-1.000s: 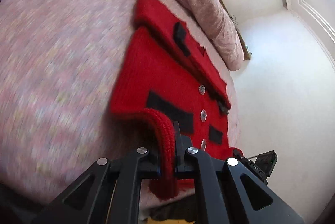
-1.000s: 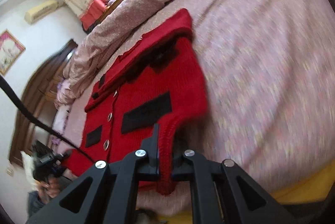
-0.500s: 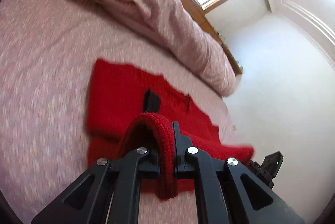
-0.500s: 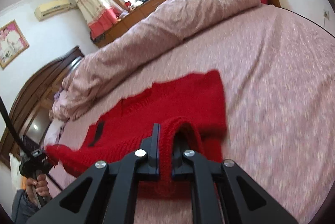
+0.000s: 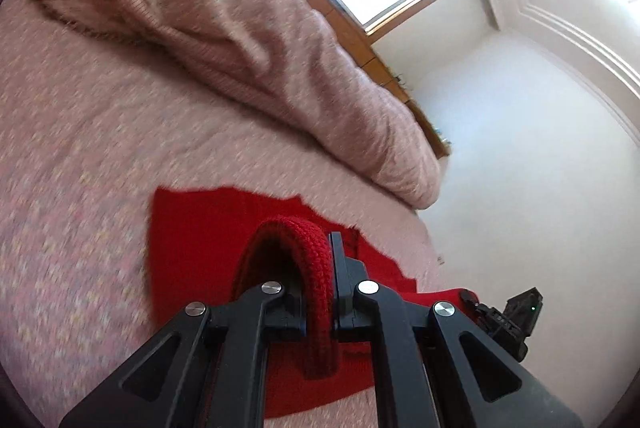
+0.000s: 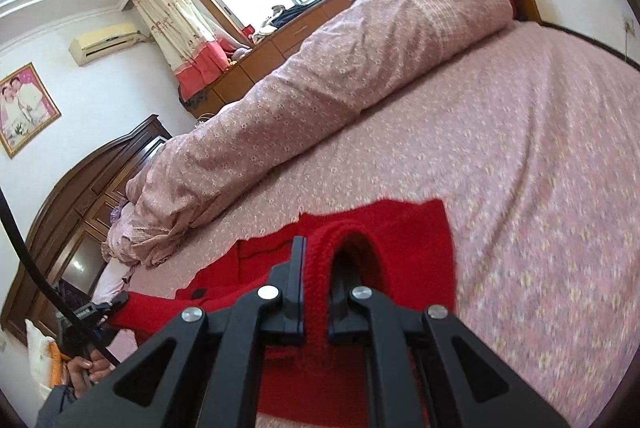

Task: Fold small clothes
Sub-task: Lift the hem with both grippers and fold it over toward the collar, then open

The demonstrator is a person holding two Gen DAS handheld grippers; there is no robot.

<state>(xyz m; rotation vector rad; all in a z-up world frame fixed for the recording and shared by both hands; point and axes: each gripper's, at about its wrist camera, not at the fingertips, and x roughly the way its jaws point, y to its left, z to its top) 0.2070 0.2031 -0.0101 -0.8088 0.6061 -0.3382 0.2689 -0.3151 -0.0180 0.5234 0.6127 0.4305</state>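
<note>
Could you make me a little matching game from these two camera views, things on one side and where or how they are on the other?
Things:
1. red knitted sweater
2. rolled pink quilt
3. framed photo
4. left gripper

Places or states:
A. hanging on the wall
B. shut on a ribbed red hem
C. spread on the bed
D. lying along the bed's far side

Pairs: 1-C, 2-D, 3-A, 4-B

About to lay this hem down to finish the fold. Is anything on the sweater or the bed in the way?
Nothing visible. Both the left gripper and right gripper pinch the red sweater; the bed beyond is bare up to the rolled quilt.
</note>
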